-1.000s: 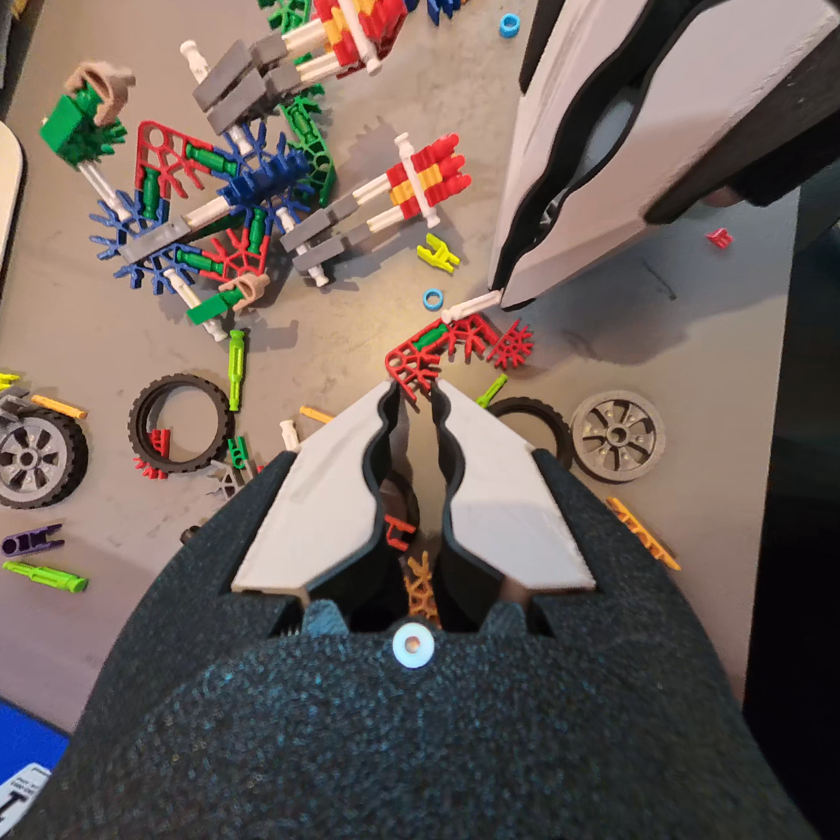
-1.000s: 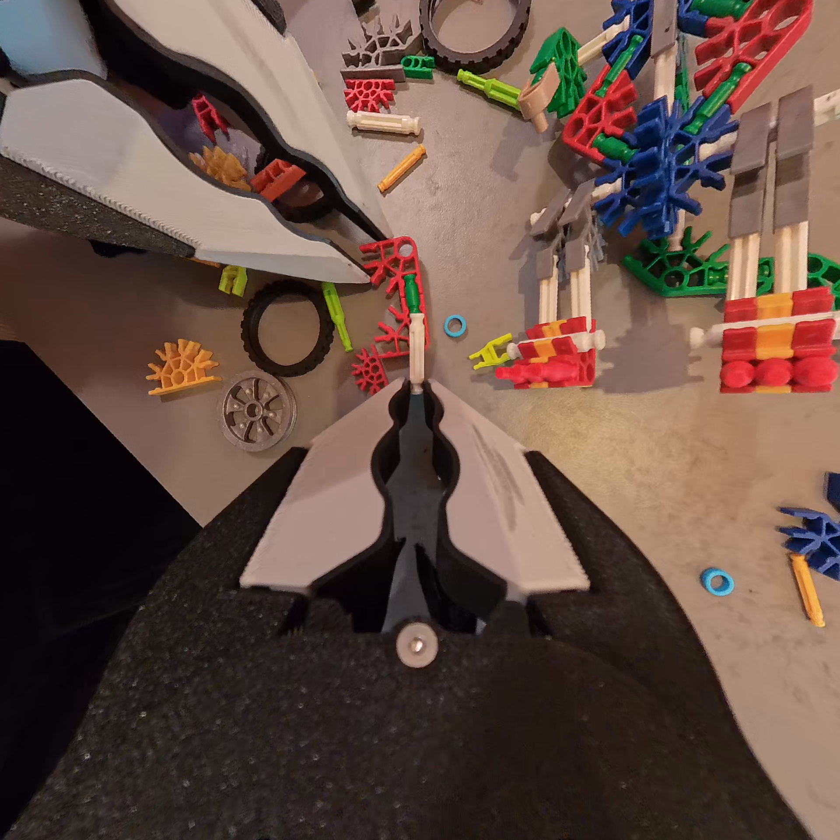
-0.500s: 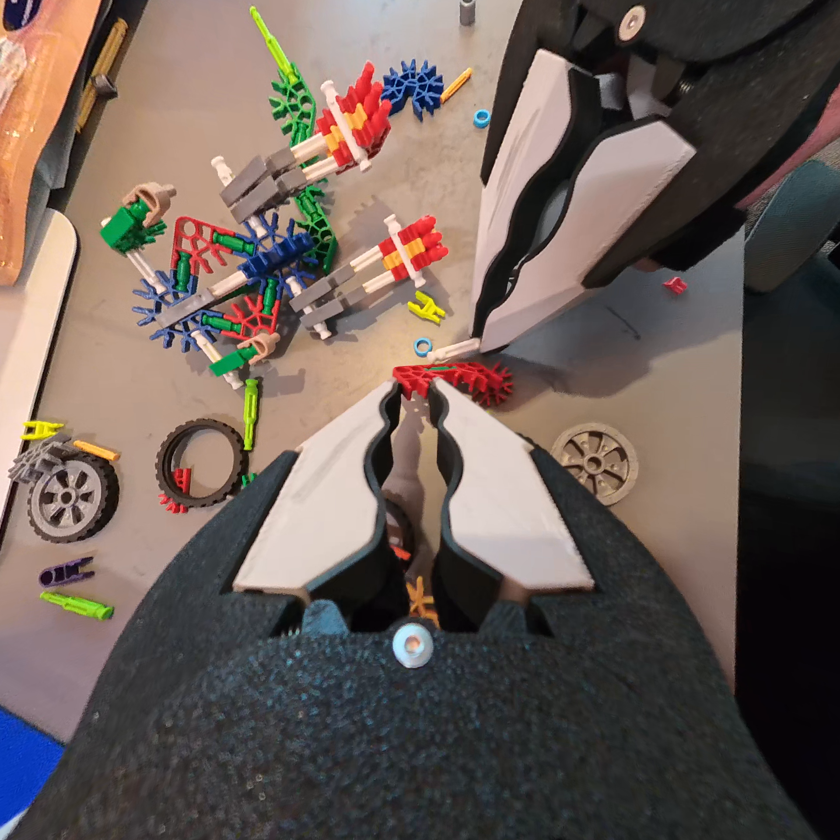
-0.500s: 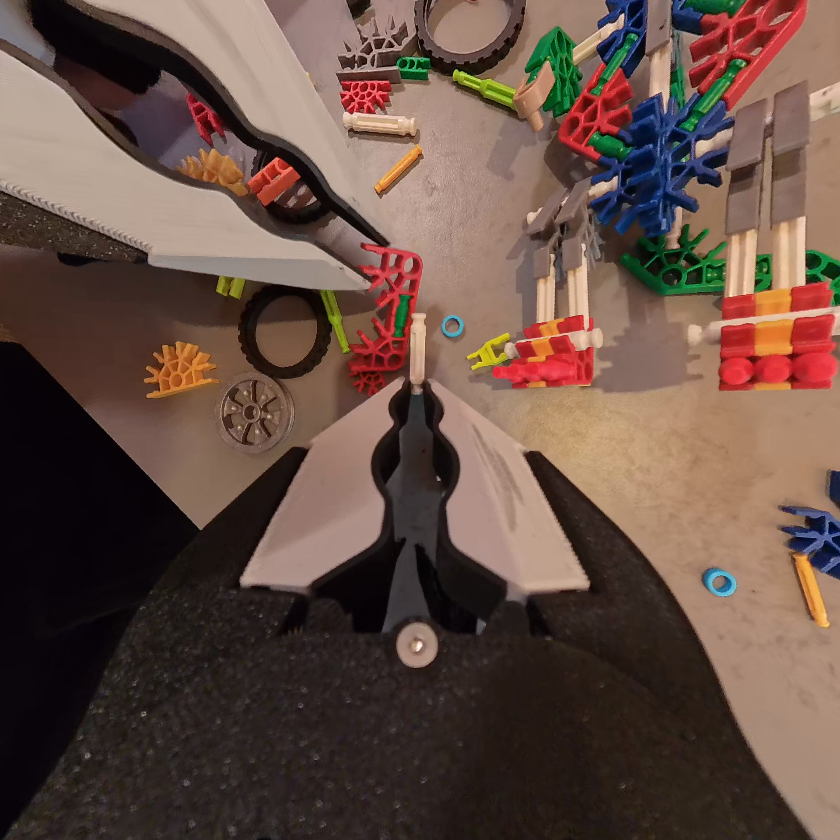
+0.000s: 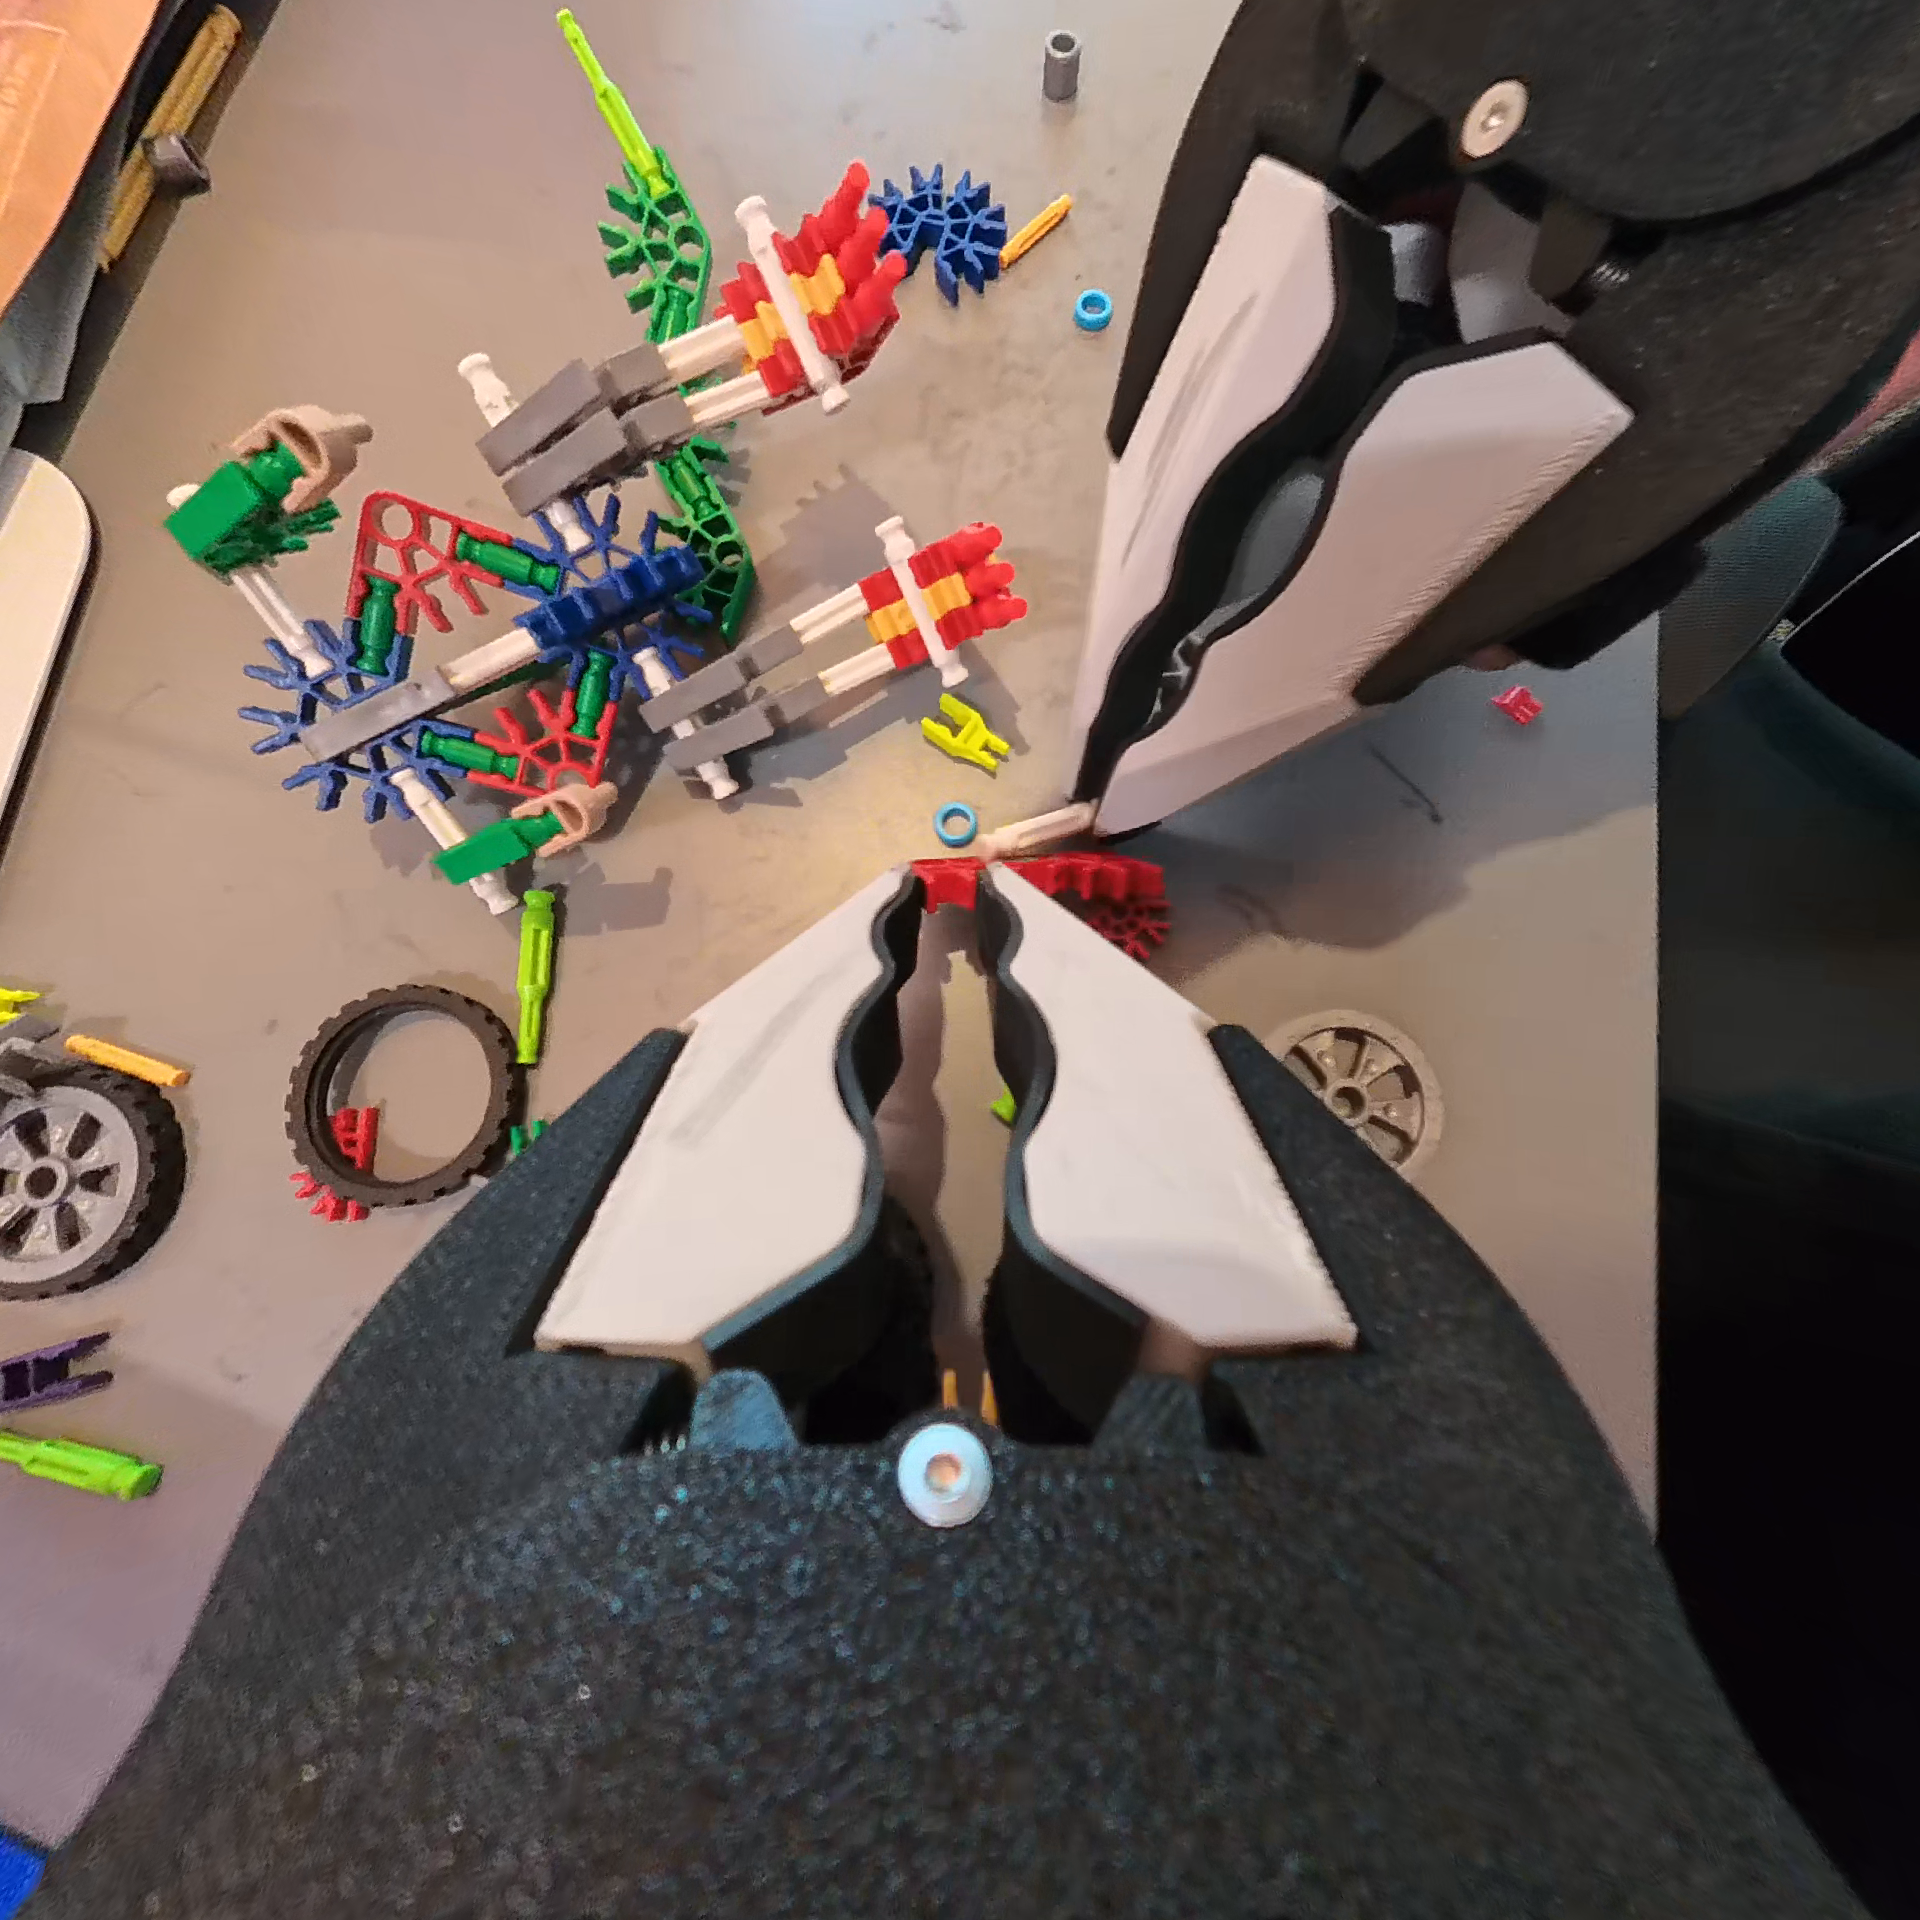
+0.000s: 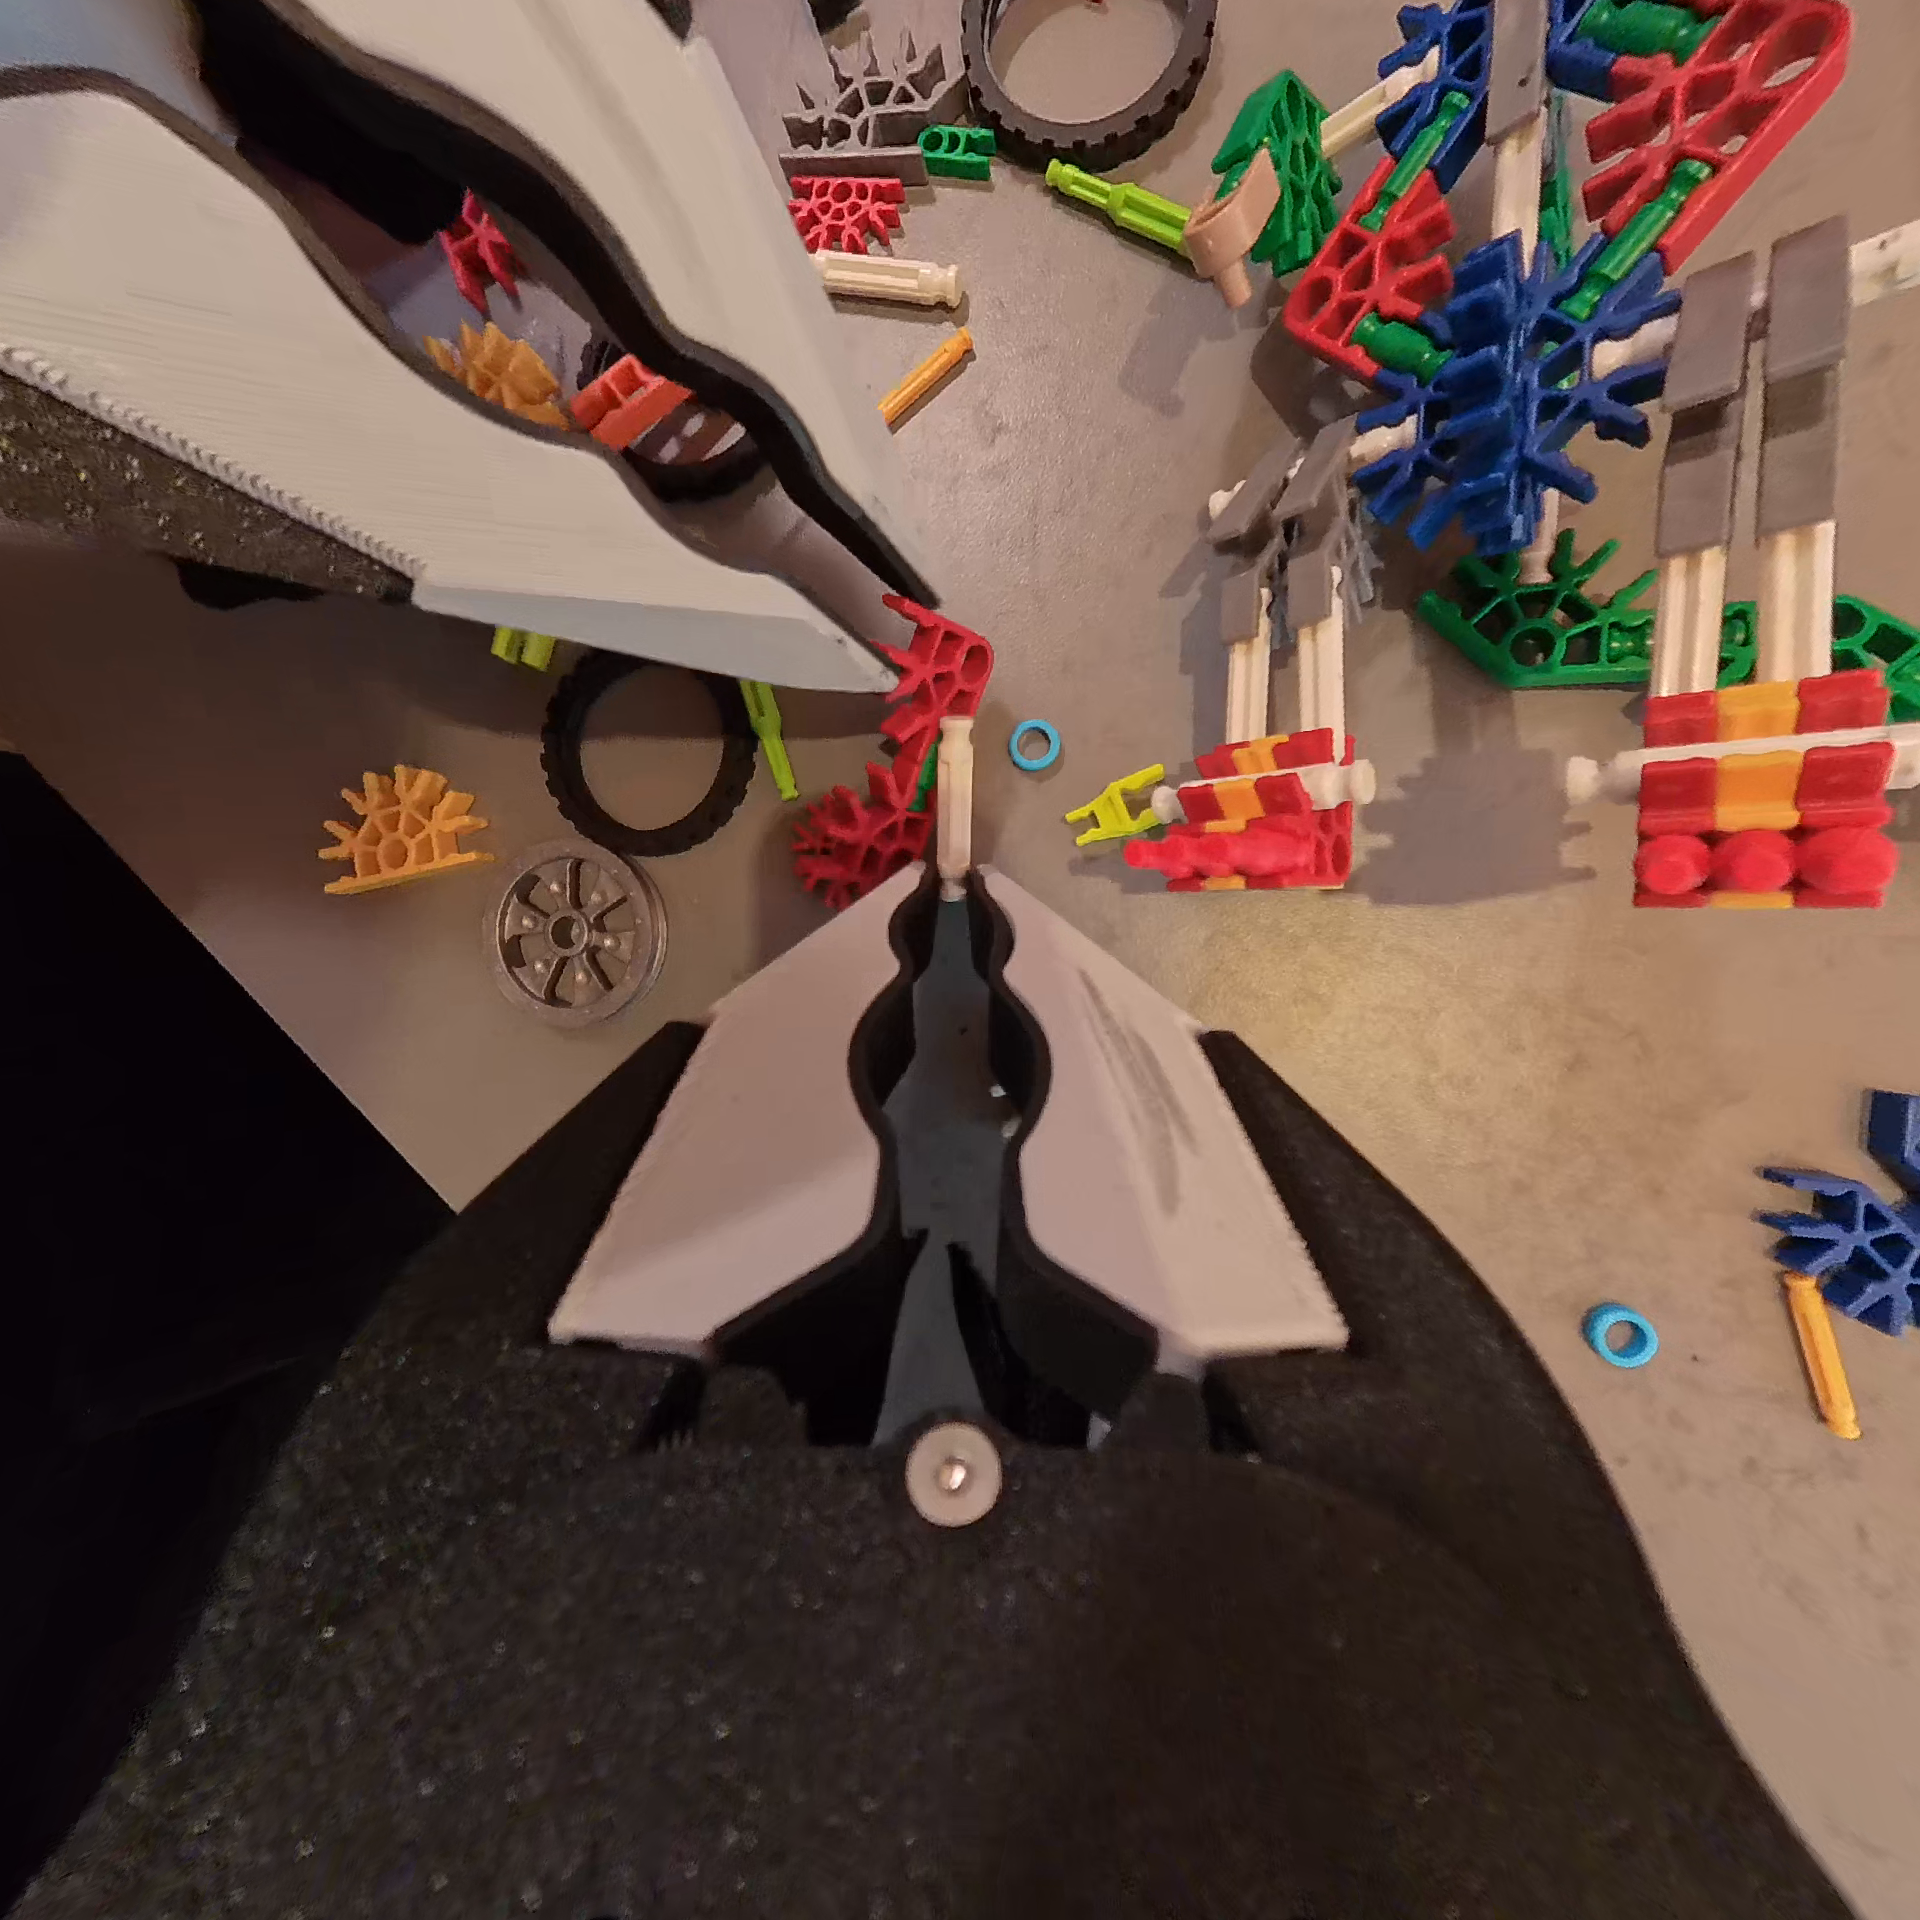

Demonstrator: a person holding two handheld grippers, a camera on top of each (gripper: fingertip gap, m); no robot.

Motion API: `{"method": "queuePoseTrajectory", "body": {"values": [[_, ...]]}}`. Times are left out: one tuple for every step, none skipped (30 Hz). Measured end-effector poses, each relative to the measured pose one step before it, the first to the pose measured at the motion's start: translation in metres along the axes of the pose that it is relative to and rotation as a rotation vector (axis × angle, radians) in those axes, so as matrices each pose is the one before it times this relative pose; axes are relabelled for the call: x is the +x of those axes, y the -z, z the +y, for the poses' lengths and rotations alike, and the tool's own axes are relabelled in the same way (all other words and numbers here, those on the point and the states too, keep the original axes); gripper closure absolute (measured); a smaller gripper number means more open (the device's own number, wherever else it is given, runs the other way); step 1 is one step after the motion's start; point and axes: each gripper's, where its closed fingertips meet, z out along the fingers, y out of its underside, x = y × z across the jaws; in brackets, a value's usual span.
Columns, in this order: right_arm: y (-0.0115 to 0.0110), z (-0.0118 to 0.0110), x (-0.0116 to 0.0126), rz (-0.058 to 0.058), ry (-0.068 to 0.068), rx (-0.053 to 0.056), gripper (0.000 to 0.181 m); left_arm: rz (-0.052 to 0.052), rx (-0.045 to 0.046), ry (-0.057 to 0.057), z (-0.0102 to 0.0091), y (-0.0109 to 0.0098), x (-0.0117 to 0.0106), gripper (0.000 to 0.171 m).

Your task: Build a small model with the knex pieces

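My left gripper (image 5: 948,883) is shut on one end of a red connector assembly (image 5: 1086,896), seen edge-on just above the grey table (image 5: 1403,914). The assembly is red lattice pieces ending in a red snowflake piece (image 6: 857,831), with a bit of green rod in it. My right gripper (image 6: 951,881) is shut on a short white rod (image 6: 954,790). The rod's free end lies against the red assembly (image 6: 935,675), close to the left gripper (image 6: 899,642). In the left wrist view the right gripper (image 5: 1091,821) comes in from the upper right with the white rod (image 5: 1039,828).
A built model of blue, red, green, grey and white pieces (image 5: 499,623) lies to the left. Loose tyres (image 5: 405,1096), a grey wheel hub (image 5: 1356,1091), a blue ring (image 5: 954,823), an orange connector (image 6: 400,831) and small rods lie around. The table edge (image 5: 1654,1039) is close on the right. The grippers' ends are close to 4 cm from one another.
Both grippers have risen from the table. The left gripper has tilted the red assembly from flat to edge-on. The white rod stays at the red assembly.
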Motion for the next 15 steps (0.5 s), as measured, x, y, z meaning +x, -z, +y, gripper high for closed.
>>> {"method": "queuePoseTrajectory", "body": {"values": [[0.00048, 0.00083, 0.0005, 0.0032, 0.0142, -0.0056, 0.176, 0.0, -0.00097, 0.0017, 0.00005, -0.00003, -0.00107, 0.163], [0.00076, 0.00114, 0.00102, 0.0061, 0.0178, -0.0074, 0.176, -0.0002, -0.00103, 0.0023, 0.0001, 0.00001, -0.00128, 0.163], [0.00116, 0.0012, 0.00151, 0.0089, 0.0199, -0.0083, 0.176, 0.002, -0.00041, 0.0024, 0.00001, 0.00011, -0.00098, 0.163], [0.00153, 0.00108, 0.00143, 0.0091, 0.026, -0.0068, 0.176, 0.0028, -0.00133, 0.0034, 0.00014, -0.00023, -0.00116, 0.163], [0.00197, 0.00024, 0.00152, 0.0124, 0.0352, -0.0019, 0.176, 0.0031, -0.00145, 0.004, 0.00012, -0.00024, -0.00126, 0.163], [0.00205, -0.00022, 0.00233, 0.0196, 0.0415, 0.001, 0.176, 0.0027, 0.00061, 0.0043, -0.00048, -0.00012, -0.0015, 0.163], [0.00201, 0.00032, 0.00253, 0.0234, 0.047, -0.0024, 0.176, 0.0038, 0.00144, 0.0039, -0.00085, 0.0, -0.00115, 0.163], [0.0015, 0.00114, 0.00171, 0.0214, 0.0547, -0.0068, 0.176, 0.006, -0.00157, 0.0027, -0.00057, -0.00032, -0.00072, 0.163], [0.00089, 0.00219, 0.00148, 0.0203, 0.0502, -0.0135, 0.176, 0.0049, -0.00399, 0.0008, -0.00008, -0.00041, -0.00091, 0.163], [0.00037, 0.00237, 0.00134, 0.0175, 0.0396, -0.0139, 0.176, 0.0043, -0.00542, 0.0002, 0.00028, -0.00056, -0.00083, 0.163], [0.00019, 0.00115, -0.00028, 0.0077, 0.0363, -0.0048, 0.176, 0.0056, -0.00595, 0.002, 0.00061, -0.00082, -0.00063, 0.163], [-0.00001, 0.00039, -0.00133, 0.0021, 0.0318, 0.0, 0.176, 0.0067, -0.00524, 0.0037, 0.00047, -0.00074, -0.00058, 0.163], [-0.00056, 0.00087, -0.00051, 0.0056, 0.0248, -0.0052, 0.176, 0.0059, -0.00535, 0.0041, 0.00056, -0.00078, -0.00057, 0.163], [-0.00089, 0.00098, 0.00023, 0.0114, 0.0245, -0.0075, 0.176, 0.0068, -0.00701, 0.0025, 0.00058, -0.0007, -0.00043, 0.163], [-0.00094, 0.00084, 0.00049, 0.012, 0.0235, -0.0064, 0.176, 0.0094, -0.00845, 0.0013, 0.00074, -0.00077, 0.00017, 0.164]]}}
